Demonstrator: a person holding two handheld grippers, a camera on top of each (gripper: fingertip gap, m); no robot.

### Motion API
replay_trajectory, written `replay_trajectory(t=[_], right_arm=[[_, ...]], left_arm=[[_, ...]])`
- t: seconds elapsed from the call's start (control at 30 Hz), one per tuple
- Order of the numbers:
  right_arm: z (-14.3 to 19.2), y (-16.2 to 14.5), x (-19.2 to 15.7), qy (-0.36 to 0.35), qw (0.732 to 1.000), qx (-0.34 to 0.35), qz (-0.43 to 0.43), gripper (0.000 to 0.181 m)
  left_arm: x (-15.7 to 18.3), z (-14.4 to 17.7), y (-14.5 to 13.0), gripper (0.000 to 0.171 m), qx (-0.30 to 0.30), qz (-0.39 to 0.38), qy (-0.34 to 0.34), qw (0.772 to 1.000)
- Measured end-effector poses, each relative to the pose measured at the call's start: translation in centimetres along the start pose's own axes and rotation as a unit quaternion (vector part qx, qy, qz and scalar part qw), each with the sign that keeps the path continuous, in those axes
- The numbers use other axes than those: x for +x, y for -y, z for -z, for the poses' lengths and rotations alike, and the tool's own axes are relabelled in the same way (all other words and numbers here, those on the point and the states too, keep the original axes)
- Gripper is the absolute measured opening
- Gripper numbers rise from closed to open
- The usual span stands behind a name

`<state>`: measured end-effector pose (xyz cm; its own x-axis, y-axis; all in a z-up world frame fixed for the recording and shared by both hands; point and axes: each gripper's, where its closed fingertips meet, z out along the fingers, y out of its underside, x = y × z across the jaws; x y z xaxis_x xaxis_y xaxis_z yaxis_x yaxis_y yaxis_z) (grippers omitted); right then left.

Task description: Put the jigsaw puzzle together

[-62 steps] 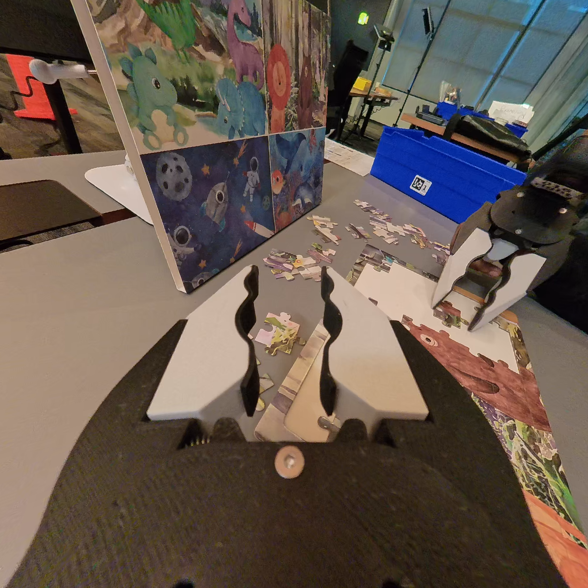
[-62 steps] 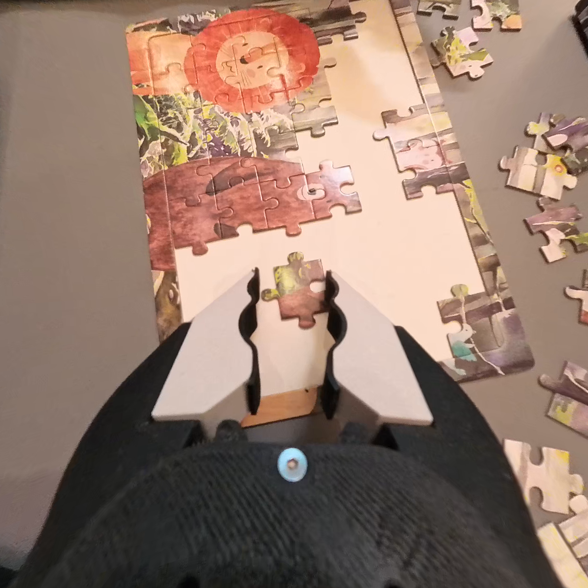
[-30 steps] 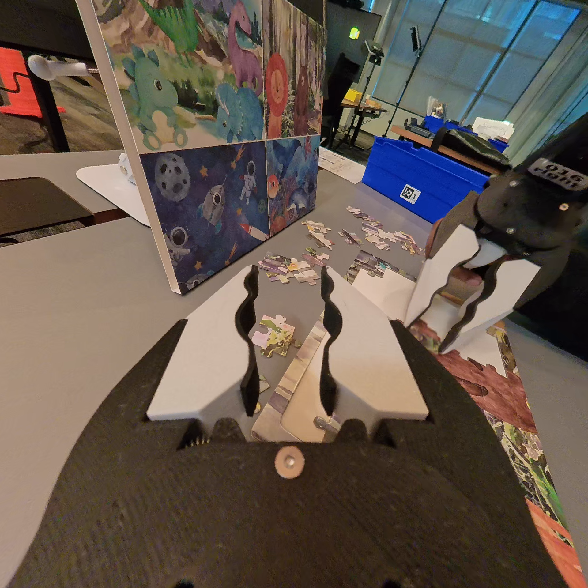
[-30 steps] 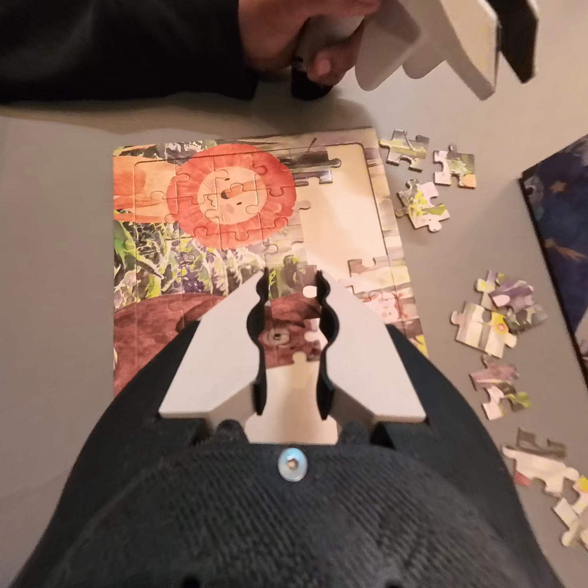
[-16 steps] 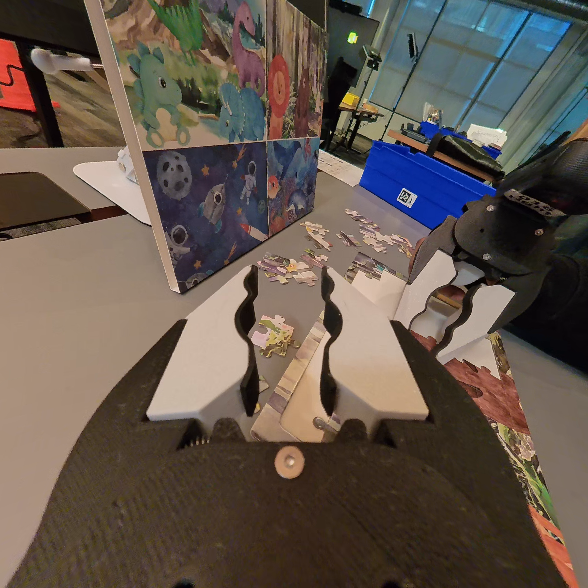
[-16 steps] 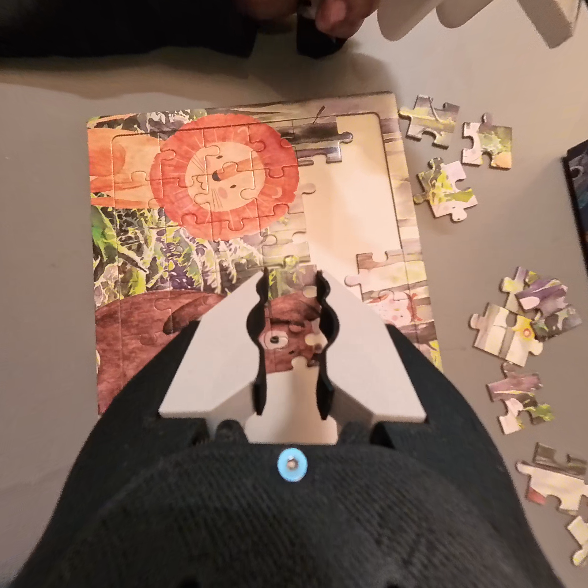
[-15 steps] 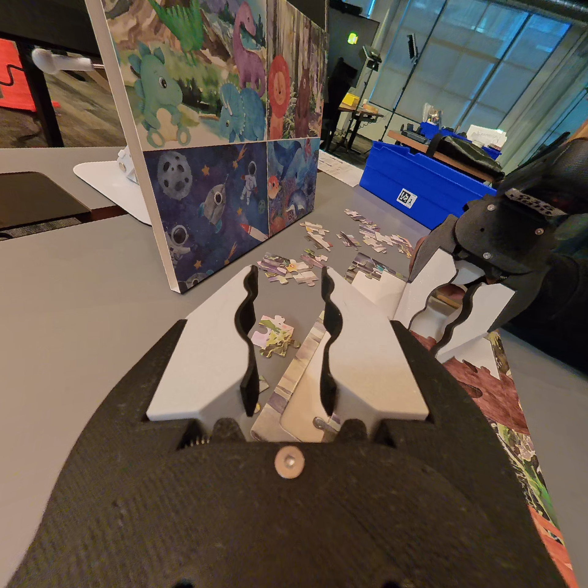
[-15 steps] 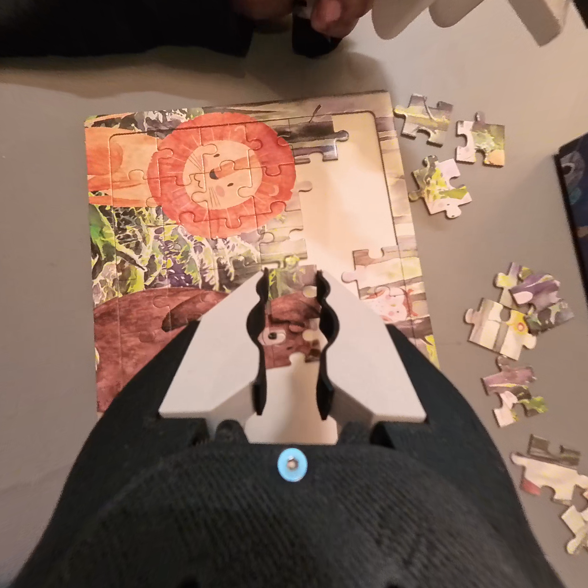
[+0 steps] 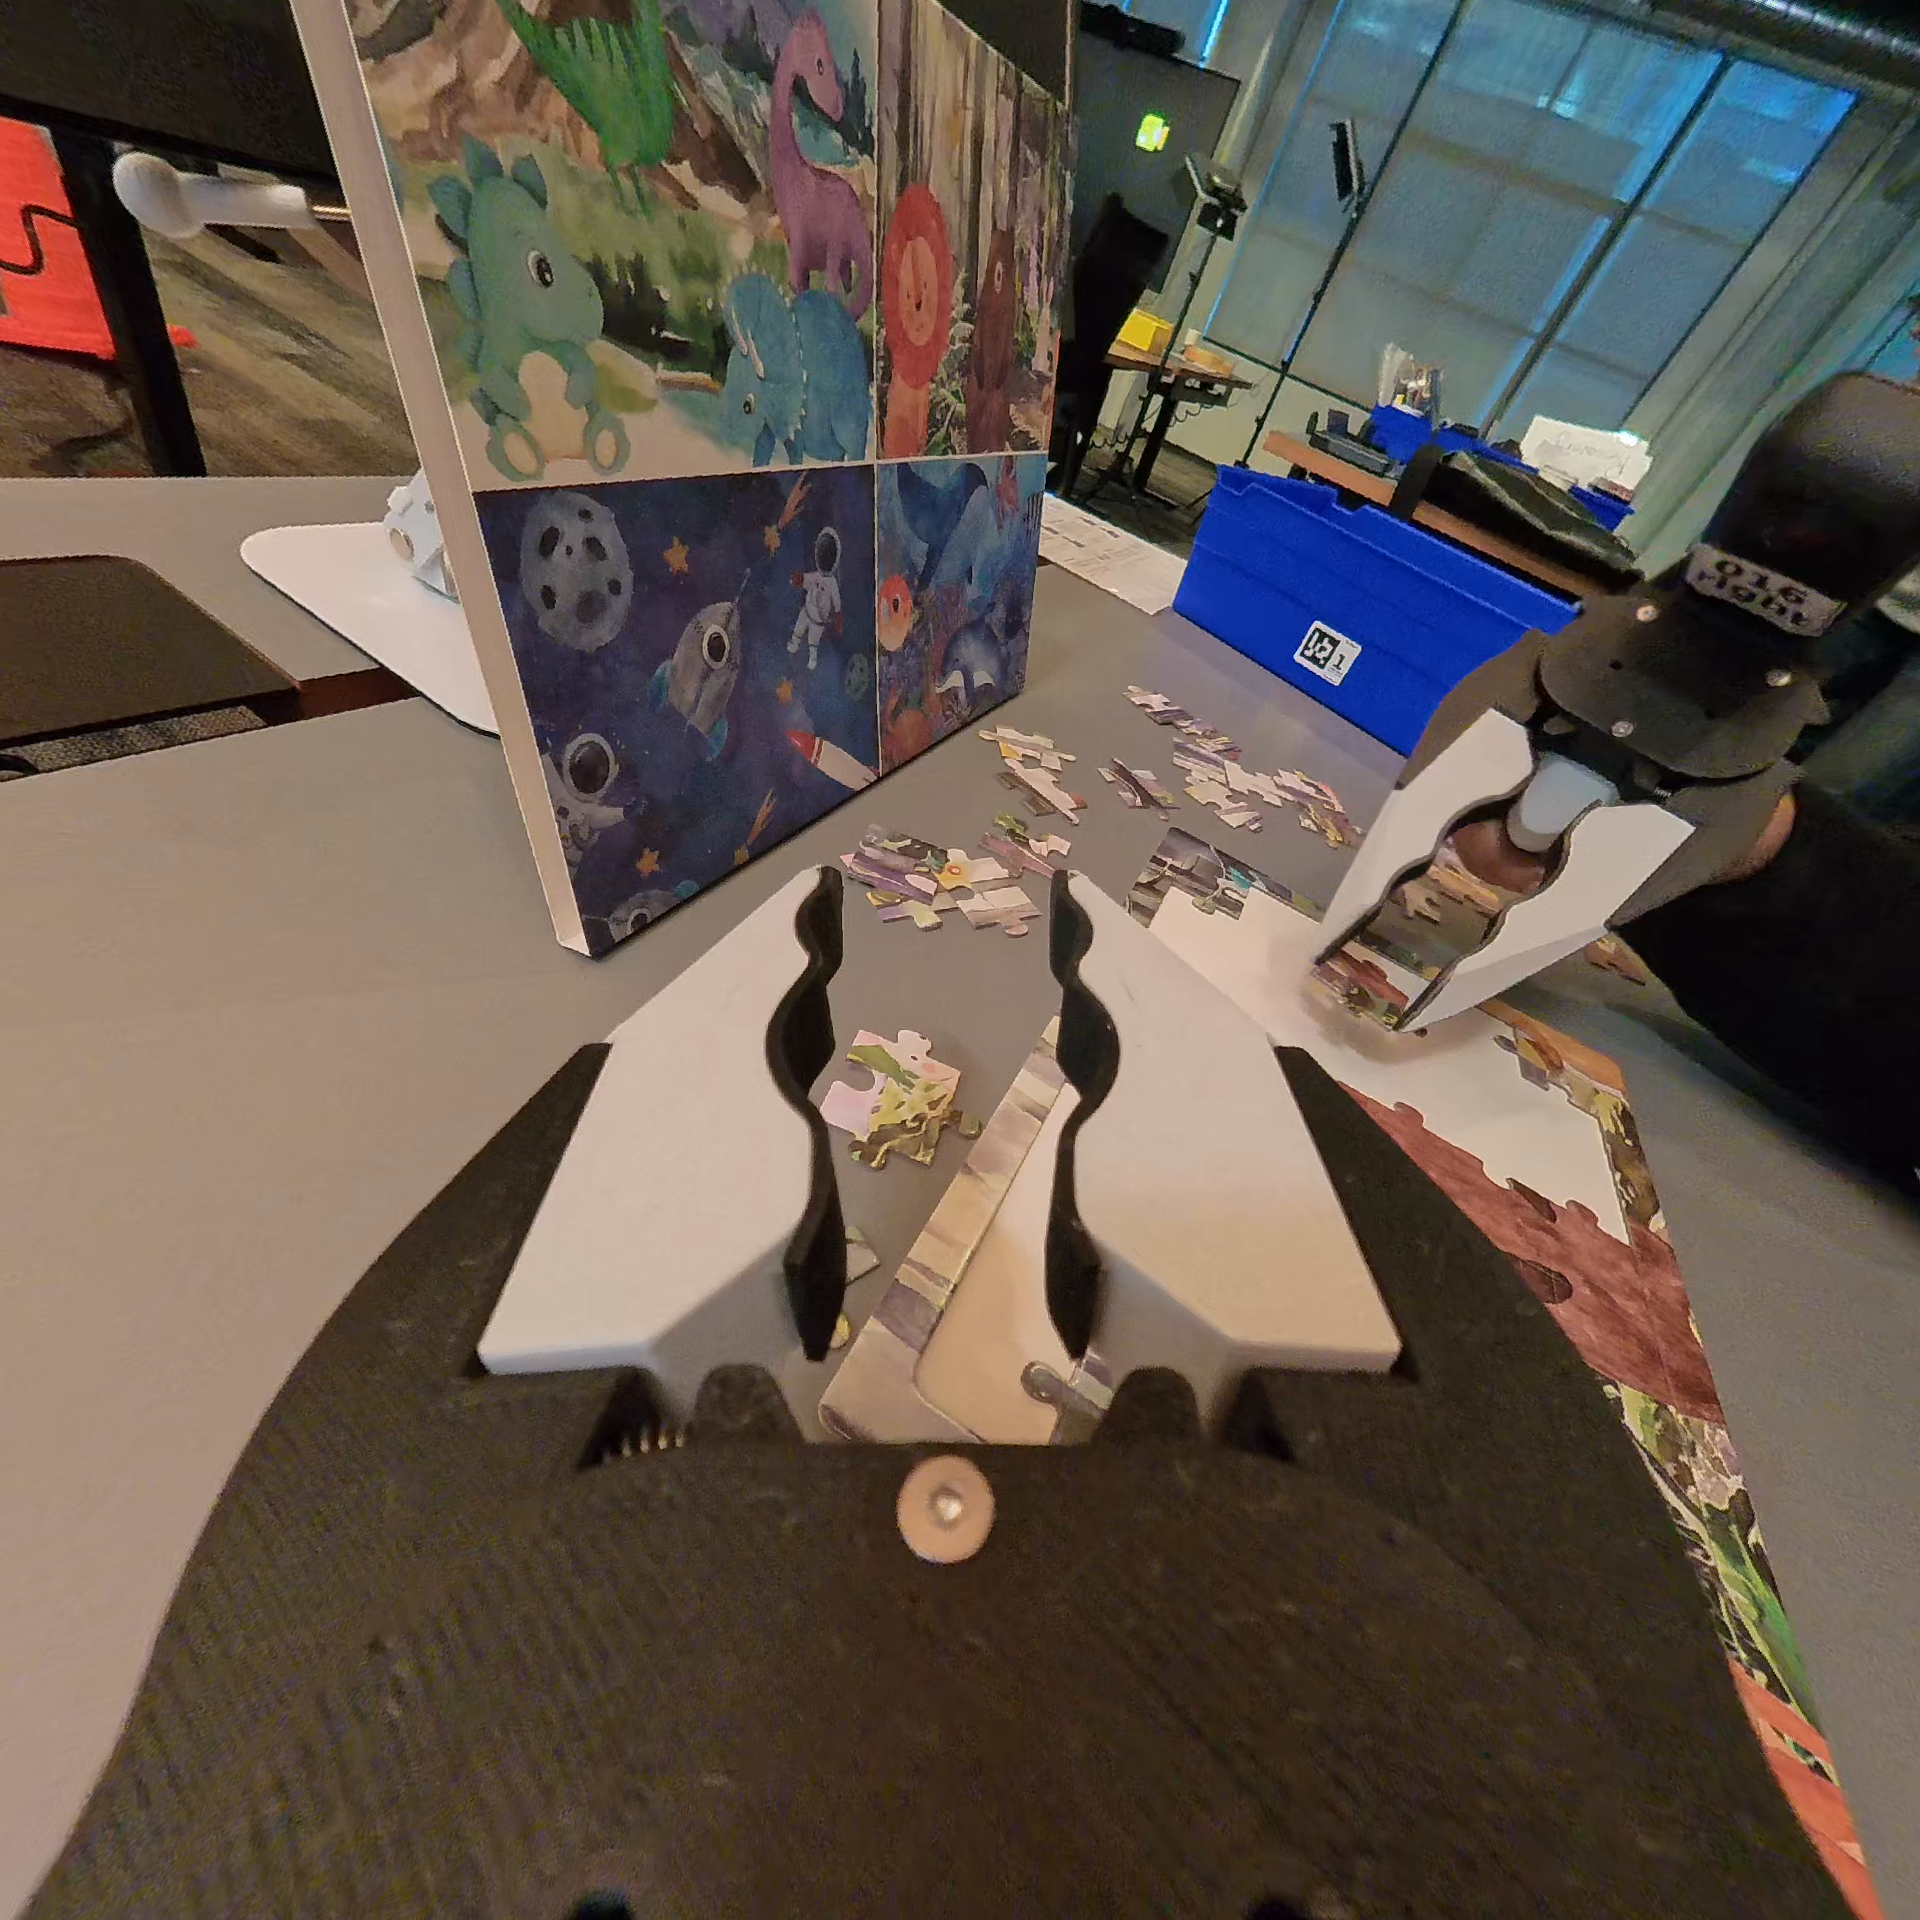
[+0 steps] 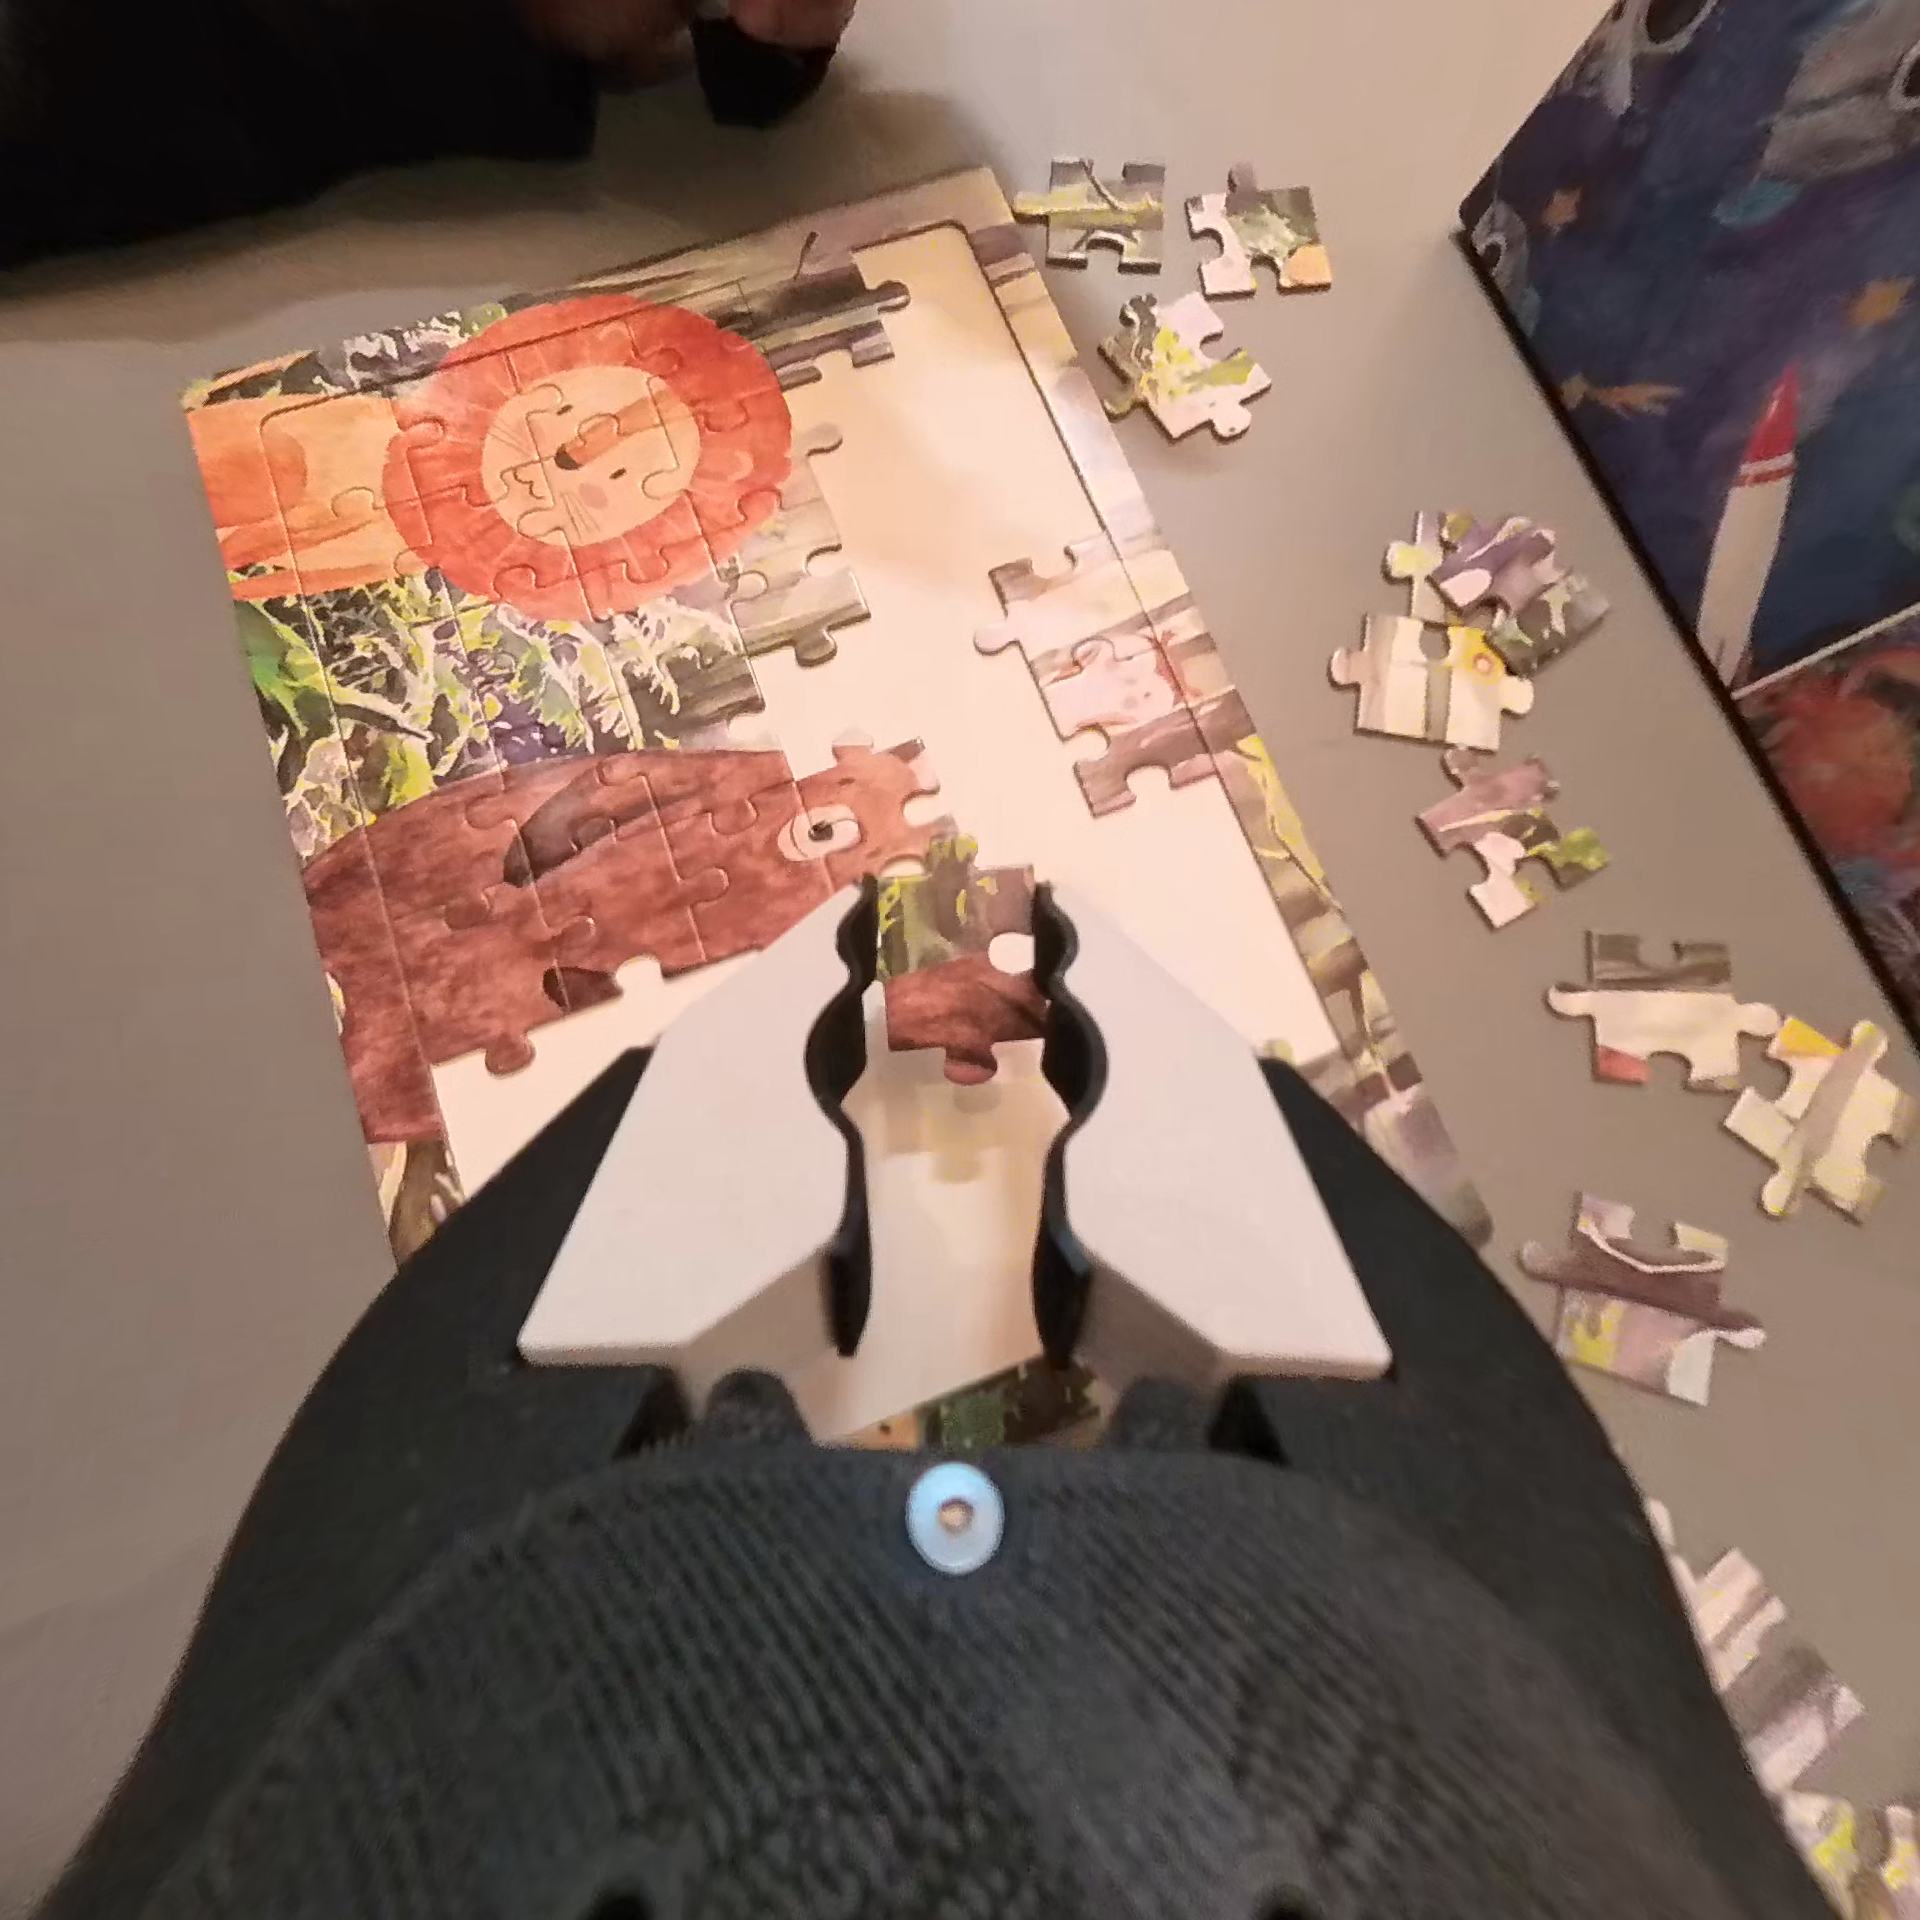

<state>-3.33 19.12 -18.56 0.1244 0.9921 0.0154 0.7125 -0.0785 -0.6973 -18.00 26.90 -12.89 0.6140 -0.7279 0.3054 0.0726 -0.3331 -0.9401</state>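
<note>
The puzzle tray [image 10: 935,468] lies on the grey table with an orange lion [image 10: 592,457] and a brown bear [image 10: 623,883] assembled on its left half; the middle is bare. My right gripper [image 10: 954,904] is shut on a green-and-brown puzzle piece [image 10: 961,966], just right of the bear's head over the bare tray. In the left wrist view the right gripper [image 9: 1377,1003] points steeply down with its tips at the tray [image 9: 1247,935]. My left gripper [image 9: 943,894] is open and empty, above a loose piece [image 9: 899,1101] beside the tray's edge.
Several loose pieces [image 10: 1434,681] lie on the table right of the tray, and show in the left wrist view [image 9: 935,883]. An upright picture board [image 9: 727,416] stands behind them. A blue bin [image 9: 1351,592] sits at the far side. A dark sleeve [image 10: 260,83] lies beyond the tray. Tip to tip, the grippers are about 20 cm apart.
My right gripper has moved with its piece from over the bear's head toward the bare tray, away from the left gripper, tips lowered to the tray. The left gripper has hardly moved.
</note>
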Motion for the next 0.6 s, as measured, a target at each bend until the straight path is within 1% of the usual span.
replay_trajectory(t=[0.1,0.33,0.6], right_arm=[[0.3,-0.4,0.0,-0.008,1.000,-0.001,-0.006,0.027],[1.4,-0.2,-0.2,-0.015,1.000,0.008,-0.012,0.027],[1.5,-0.4,-1.3,-0.011,1.000,0.010,-0.017,0.027]], left_arm=[[0.0,0.0,0.0,0.038,0.000,0.000,0.000,1.000],[0.0,0.0,0.0,0.038,0.000,-0.003,0.001,1.000],[0.0,0.0,0.0,0.038,0.000,-0.004,0.002,1.000]])
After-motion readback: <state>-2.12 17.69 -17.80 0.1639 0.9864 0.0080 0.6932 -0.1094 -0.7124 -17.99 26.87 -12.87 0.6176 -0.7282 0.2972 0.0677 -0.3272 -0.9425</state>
